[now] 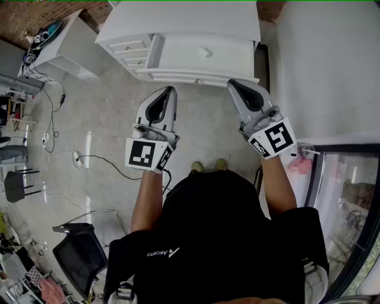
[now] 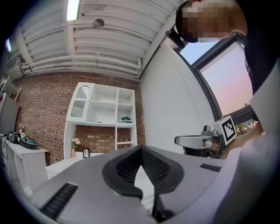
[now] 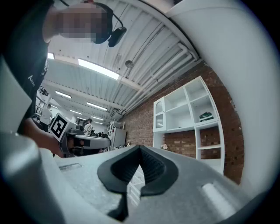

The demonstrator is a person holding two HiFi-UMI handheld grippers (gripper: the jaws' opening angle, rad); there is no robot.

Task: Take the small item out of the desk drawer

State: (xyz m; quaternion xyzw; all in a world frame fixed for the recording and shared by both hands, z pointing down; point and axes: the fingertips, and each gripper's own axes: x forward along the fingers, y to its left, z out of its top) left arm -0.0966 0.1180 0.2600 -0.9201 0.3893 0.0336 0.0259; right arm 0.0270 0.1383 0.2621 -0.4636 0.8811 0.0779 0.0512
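A white desk (image 1: 184,18) stands ahead of me in the head view. Its wide drawer front (image 1: 178,56) carries a small knob (image 1: 205,52), and a stack of narrower drawers (image 1: 133,50) sits to its left. No drawer interior or small item shows in any view. My left gripper (image 1: 171,90) hovers over the floor just short of the desk, jaws shut and empty (image 2: 141,149). The right gripper (image 1: 232,83) is level with it near the desk's right corner, its jaws likewise shut on nothing (image 3: 140,148). Each gripper view shows the other gripper beside it.
A white wall (image 1: 320,59) and a glass door (image 1: 350,202) close off the right side. Cables (image 1: 95,160) trail over the concrete floor at left, and a black office chair (image 1: 80,255) stands behind me. A white shelf unit (image 2: 105,109) stands against the brick wall.
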